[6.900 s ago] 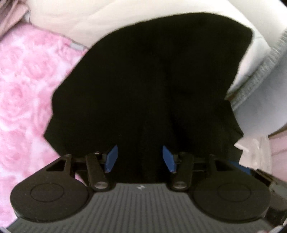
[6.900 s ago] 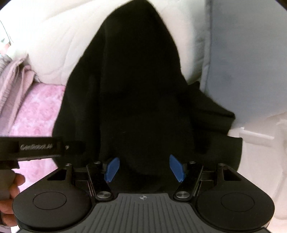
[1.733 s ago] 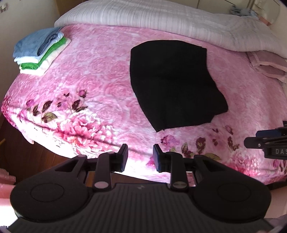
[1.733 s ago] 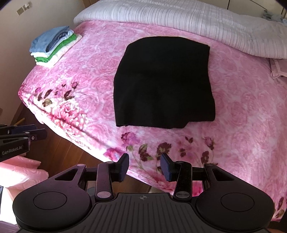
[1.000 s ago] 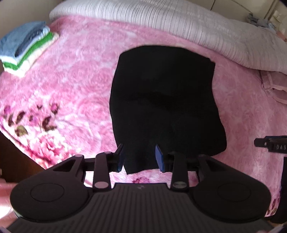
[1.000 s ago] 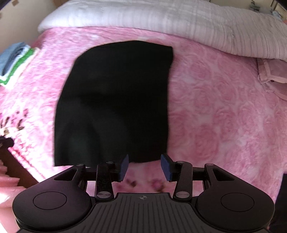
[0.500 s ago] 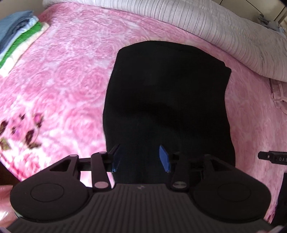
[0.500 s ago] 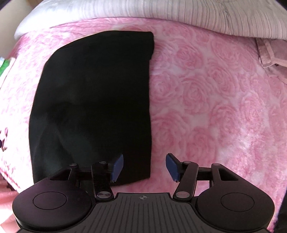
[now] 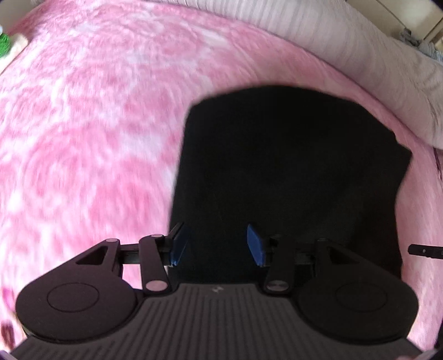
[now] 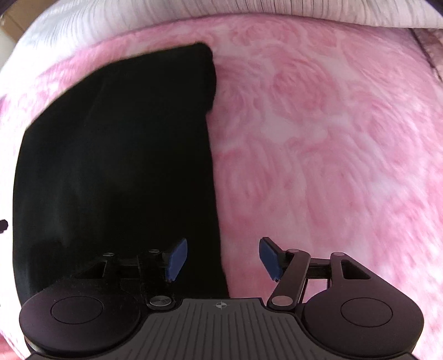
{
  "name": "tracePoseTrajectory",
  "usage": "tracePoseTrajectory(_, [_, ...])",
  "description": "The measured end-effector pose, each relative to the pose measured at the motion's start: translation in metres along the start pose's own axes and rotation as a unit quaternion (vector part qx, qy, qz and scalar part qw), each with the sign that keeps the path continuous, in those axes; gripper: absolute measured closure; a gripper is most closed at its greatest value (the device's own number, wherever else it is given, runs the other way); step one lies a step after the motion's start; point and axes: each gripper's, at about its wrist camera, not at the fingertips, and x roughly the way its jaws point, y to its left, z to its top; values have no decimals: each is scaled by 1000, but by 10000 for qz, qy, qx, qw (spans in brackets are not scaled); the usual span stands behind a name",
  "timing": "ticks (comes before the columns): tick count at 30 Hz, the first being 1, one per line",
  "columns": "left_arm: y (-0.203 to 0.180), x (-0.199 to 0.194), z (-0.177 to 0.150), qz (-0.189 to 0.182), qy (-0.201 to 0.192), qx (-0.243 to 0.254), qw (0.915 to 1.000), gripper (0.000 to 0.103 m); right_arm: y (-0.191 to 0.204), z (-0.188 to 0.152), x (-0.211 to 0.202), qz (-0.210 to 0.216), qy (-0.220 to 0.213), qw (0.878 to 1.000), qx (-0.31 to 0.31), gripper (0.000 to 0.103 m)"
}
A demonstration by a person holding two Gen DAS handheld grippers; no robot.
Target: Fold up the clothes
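A black garment [image 9: 288,171] lies flat, folded into a rough rectangle, on the pink rose-patterned blanket [image 9: 83,124]. My left gripper [image 9: 214,245] is open and hovers low over the garment's near left edge. In the right wrist view the garment [image 10: 116,166] fills the left half. My right gripper [image 10: 221,259] is open and straddles the garment's near right edge, its left finger over the cloth and its right finger over the blanket [image 10: 318,138]. Neither gripper holds anything.
A white ribbed quilt [image 9: 360,55] runs along the far side of the bed, also at the top of the right wrist view [image 10: 249,11]. A green and white stack of folded clothes [image 9: 7,47] peeks in at far left. The other gripper's tip [image 9: 425,250] shows at right.
Both grippers have moved forward and down, close to the garment's near edge. Both sets of jaws have opened wider. The garment has not moved.
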Motion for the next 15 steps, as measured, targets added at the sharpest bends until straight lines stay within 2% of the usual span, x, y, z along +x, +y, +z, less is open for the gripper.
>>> tracePoseTrajectory(4, [20, 18, 31, -135, -268, -131, 9995, 59, -7, 36, 13, 374, -443, 9983, 78, 41])
tracePoseTrajectory(8, [31, 29, 56, -323, -473, -191, 9982, 53, -8, 67, 15, 686, -950, 9931, 25, 36])
tracePoseTrajectory(12, [39, 49, 73, -424, -458, -356, 9974, 51, -4, 88, 24, 882, -1200, 9888, 10, 34])
tracePoseTrajectory(15, [43, 66, 76, -893, -256, -788, 9926, 51, 0, 98, 32, 933, -1318, 9868, 119, 34])
